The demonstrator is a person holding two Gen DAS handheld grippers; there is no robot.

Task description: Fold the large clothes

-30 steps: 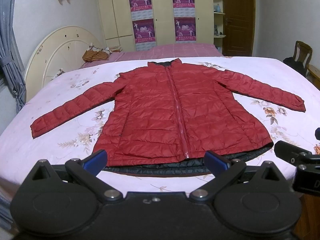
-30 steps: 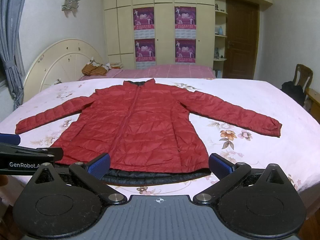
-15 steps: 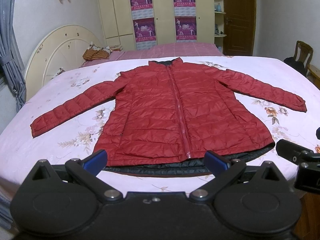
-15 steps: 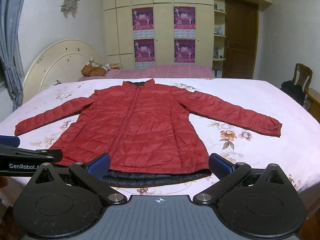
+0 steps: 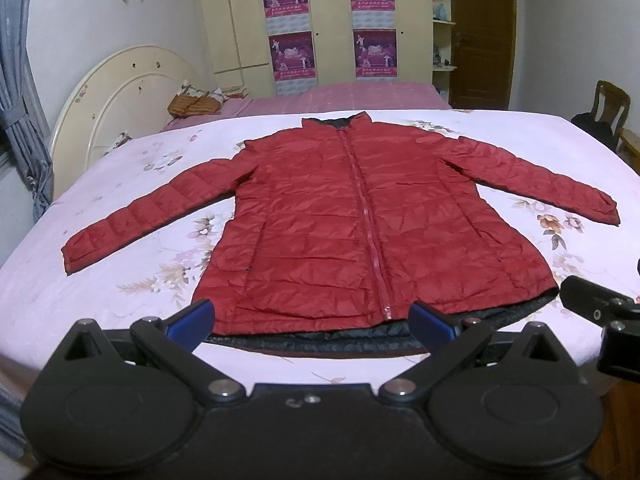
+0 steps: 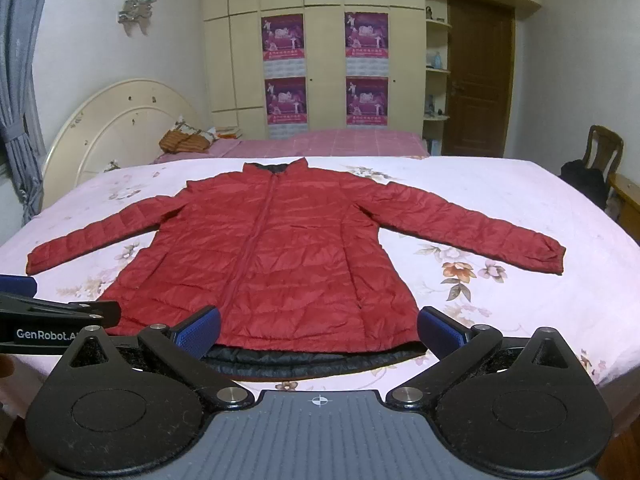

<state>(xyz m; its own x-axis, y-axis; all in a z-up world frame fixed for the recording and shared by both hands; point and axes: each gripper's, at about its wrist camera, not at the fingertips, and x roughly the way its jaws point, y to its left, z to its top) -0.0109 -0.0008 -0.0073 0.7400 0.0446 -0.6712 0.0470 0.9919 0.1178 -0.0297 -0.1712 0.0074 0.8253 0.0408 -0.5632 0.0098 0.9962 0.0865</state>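
A red quilted jacket [image 5: 360, 216] lies flat and zipped on the bed, front up, collar far, both sleeves spread out; its dark lining shows along the near hem. It also shows in the right wrist view [image 6: 276, 256]. My left gripper [image 5: 312, 322] is open and empty, just short of the hem near the zip's bottom end. My right gripper [image 6: 318, 330] is open and empty, in front of the hem's right half. Each gripper shows at the edge of the other's view.
The bed has a pink floral sheet [image 5: 120, 208] and a cream round headboard [image 5: 120, 96] at the left. A second bed with a basket [image 6: 182, 144] stands behind. A wooden chair with a dark bag [image 6: 596, 164] stands at the right by the door.
Both grippers have hardly moved; the views have shifted very slightly. The jacket lies as before.
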